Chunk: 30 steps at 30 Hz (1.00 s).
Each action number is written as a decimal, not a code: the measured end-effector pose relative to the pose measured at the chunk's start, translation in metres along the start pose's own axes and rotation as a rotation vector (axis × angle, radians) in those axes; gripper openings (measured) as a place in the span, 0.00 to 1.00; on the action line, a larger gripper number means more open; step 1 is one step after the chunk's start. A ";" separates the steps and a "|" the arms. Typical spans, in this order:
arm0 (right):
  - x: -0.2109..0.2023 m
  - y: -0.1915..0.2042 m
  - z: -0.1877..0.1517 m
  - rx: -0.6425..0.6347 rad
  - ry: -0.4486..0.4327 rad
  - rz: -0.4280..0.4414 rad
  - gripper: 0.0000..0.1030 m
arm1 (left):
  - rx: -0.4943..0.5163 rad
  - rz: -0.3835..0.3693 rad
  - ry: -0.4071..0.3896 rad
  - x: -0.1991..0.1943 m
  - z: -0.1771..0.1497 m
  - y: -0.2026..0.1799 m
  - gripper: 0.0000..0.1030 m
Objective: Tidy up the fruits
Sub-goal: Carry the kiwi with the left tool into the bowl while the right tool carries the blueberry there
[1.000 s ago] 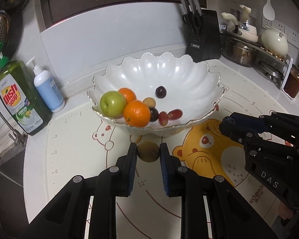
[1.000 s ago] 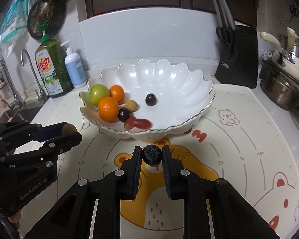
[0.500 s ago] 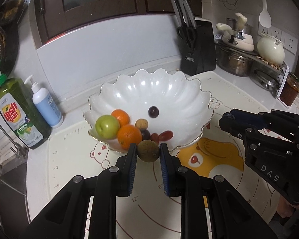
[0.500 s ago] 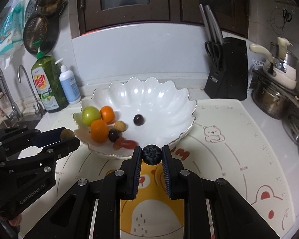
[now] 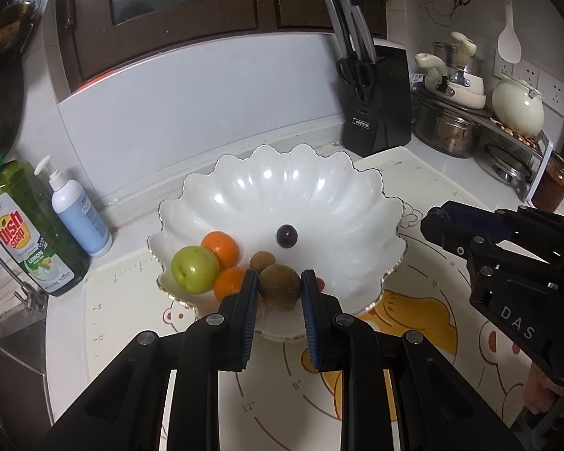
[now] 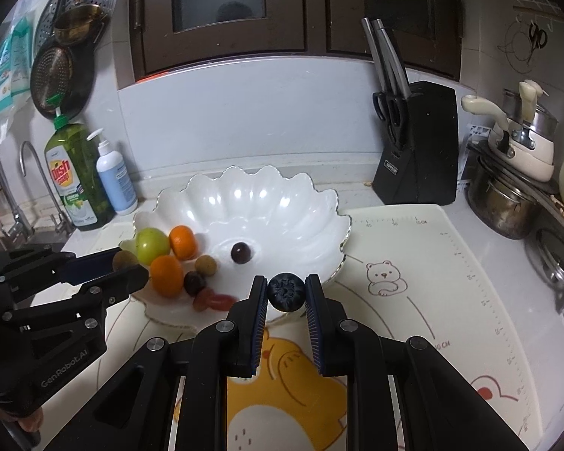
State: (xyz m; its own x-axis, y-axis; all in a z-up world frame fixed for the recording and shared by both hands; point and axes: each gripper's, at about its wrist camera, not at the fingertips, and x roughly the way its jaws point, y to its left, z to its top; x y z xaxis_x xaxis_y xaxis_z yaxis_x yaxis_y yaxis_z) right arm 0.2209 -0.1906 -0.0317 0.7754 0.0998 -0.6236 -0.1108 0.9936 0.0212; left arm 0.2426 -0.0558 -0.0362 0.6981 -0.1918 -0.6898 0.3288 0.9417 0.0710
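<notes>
Fruits mostly lie in the bowl (image 5: 357, 203). Left wrist view: left gripper (image 5: 280, 287) pinches a brown fruit (image 5: 280, 286) above the near rim, for dropping in. Right wrist view: right gripper (image 6: 285, 291) pinches a blueberry (image 6: 285, 292) beside the rim, likewise.

In the right wrist view the bowl (image 6: 267, 203) sits mid-frame on the mat (image 6: 432, 282) that covers the tabletop (image 6: 357, 195), with the apple (image 6: 152, 245), two oranges (image 6: 182, 241) and grapes (image 6: 206, 297) gathered in its lower-left part and one grape (image 6: 240, 252) near its middle. Behind the bowl at left stand the dish soap bottle (image 6: 71, 176) and the pump bottle (image 6: 114, 180) just to its right. The knife block (image 6: 419, 150) stands at upper right, with the pots (image 6: 507, 188) at the right edge
</notes>
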 end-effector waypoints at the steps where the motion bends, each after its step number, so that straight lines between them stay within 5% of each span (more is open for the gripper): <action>1: 0.001 -0.001 0.001 0.000 0.000 -0.002 0.21 | -0.002 -0.001 0.001 0.002 0.002 0.000 0.23; 25: 0.058 -0.014 0.024 0.022 0.062 0.021 0.21 | -0.004 -0.003 0.060 0.071 0.032 0.007 0.24; 30: 0.063 -0.015 0.021 0.028 0.071 0.030 0.22 | -0.002 0.023 0.050 0.072 0.029 0.007 0.51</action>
State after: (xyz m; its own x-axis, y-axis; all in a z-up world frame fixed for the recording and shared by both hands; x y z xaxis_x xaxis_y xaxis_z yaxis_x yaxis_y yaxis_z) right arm 0.2844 -0.1982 -0.0549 0.7260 0.1270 -0.6759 -0.1156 0.9914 0.0621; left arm 0.3134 -0.0710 -0.0644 0.6726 -0.1560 -0.7234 0.3117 0.9463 0.0856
